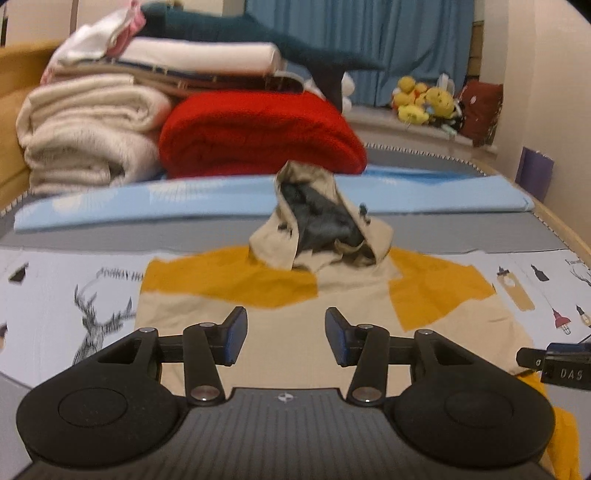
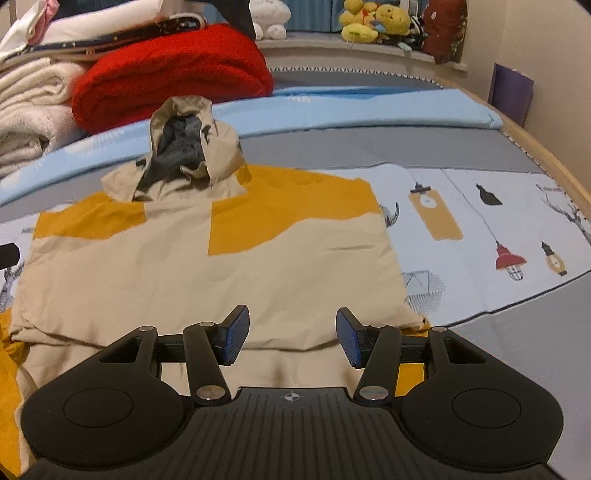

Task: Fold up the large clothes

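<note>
Beige-and-mustard hoodie [image 2: 207, 258] lies flat on the printed sheet [image 2: 480, 229], hood [image 2: 184, 147] propped up at 12 o'clock, dark lining showing. Left gripper [image 1: 286, 334] hovers over the lower body, fingers spread, holding nothing. Right gripper [image 2: 291, 338] likewise spread wide, empty, above the hem. Red blanket [image 1: 258, 133] and cream blanket [image 1: 85, 136] stacked at 11 o'clock beyond the hood.

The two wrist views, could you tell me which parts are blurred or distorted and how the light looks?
Left wrist view: the teal garment on the pile is smeared, the hood soft, the gripper sharp, corners vignetted. Right wrist view: crisper on the jacket, with the bed edge bowed by fisheye; both are lit warm and dim, without glare.
</note>
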Demonstrator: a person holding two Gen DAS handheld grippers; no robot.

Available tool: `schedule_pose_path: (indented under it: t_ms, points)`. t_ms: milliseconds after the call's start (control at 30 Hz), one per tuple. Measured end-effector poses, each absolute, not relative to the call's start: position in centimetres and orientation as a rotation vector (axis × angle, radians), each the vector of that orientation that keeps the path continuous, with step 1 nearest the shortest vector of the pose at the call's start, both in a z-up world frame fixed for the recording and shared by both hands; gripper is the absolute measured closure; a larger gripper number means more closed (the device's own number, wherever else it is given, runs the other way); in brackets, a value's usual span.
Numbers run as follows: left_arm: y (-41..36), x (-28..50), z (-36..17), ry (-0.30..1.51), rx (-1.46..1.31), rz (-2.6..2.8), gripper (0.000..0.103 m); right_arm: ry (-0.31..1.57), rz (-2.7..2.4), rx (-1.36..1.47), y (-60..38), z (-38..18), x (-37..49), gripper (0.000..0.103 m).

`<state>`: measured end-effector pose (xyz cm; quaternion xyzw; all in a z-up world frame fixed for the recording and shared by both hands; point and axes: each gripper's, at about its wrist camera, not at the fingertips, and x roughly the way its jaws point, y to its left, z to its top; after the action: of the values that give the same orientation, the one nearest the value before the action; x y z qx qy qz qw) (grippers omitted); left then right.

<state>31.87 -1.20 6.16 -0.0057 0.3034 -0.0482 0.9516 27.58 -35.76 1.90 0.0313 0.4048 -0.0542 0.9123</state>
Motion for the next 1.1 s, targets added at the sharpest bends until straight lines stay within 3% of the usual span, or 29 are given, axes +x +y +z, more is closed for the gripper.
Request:
schedule_pose_path:
  t_ms: [100,167,233,300,600,833,933,1000,1100]
  points:
    - [-1.6,32.0,6.6,0.594,0.001,-0.108,0.084,0.802,-0.097,0.076,-36.3,2.7,27.8,0.05]
    - [-1.6,32.5,6.8,0.59,0.003,-0.123,0.091,0.774,-0.077,0.092,-36.8,3.2,28.1,0.056]
    - [-1.8,33.6,7.1,0.6,0.014,-0.124,0.091,0.761,-0.06,0.107,-37.3,3.4,28.4,0.083]
    - [-1.9,36.2,7.5,0.632,-0.009,-0.12,0.091,0.748,-0.058,0.127,-38.0,3.3,28.7,0.091]
    - [-2.6,51.9,9.5,0.712,-0.058,-0.106,0.091,0.79,-0.121,0.179,-40.3,2.4,31.2,0.09]
    - [-2.4,65.7,6.5,0.753,-0.069,-0.087,0.089,0.82,-0.175,0.199,-42.3,1.2,32.4,0.09]
    - [-2.3,70.7,4.5,0.761,-0.088,-0.084,0.082,0.839,-0.205,0.196,-43.5,0.6,32.4,0.09]
    - [-2.3,73.7,3.1,0.763,-0.125,-0.067,0.063,0.844,-0.217,0.187,-44.1,0.3,32.4,0.09]
    - [-2.8,77.1,1.3,0.749,-0.124,-0.049,0.043,0.848,-0.242,0.176,-44.7,0.0,32.5,0.09]
